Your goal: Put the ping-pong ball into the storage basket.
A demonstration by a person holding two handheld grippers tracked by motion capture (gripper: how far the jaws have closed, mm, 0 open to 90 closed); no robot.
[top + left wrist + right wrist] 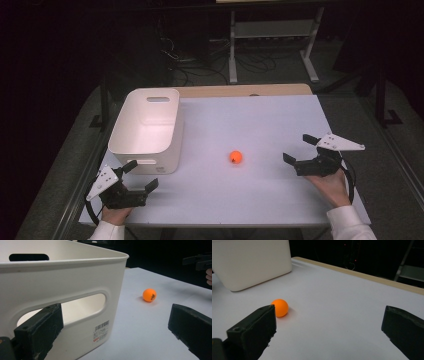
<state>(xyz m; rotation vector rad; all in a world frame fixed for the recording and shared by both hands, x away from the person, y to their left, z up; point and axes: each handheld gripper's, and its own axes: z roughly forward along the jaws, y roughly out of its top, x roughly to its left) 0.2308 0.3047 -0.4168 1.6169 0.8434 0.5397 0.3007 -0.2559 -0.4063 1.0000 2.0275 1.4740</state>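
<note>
Two sets of tongs rested low over the counter [250, 120], one in each of the person's hands, and both stood wide open with nothing between their jaws. The left tongs [141, 176] sat at the near left corner, held by the left hand [114, 212], with the grey three-cornered plate on top and the jaws aimed toward the near end wall of the white bin [145, 131]; in the left gripper view one black jaw overlapped the oval handle slot [62, 308] cut in that wall, and a small barcode label [101, 330] showed below the slot's right end. The right tongs [298, 148] sat at the near right side, held by the right hand [331, 186] in a white sleeve, with the jaws pointing left across the surface. Between the two, well apart from both, the orange ball [236, 157] lay on the bare white top, a little right of the bin's near right corner and not touching it. In the right gripper view the ball [279, 307] showed just past the tip of the left-hand jaw, with the bin [252, 262] farther off behind it. In the left gripper view the ball [149, 295] carried a small dark mark, and the right tongs showed dimly at the upper right edge. A strip of bare wood ran along the far edge of the counter, and beyond it were dark floor, cables and a metal frame
</note>
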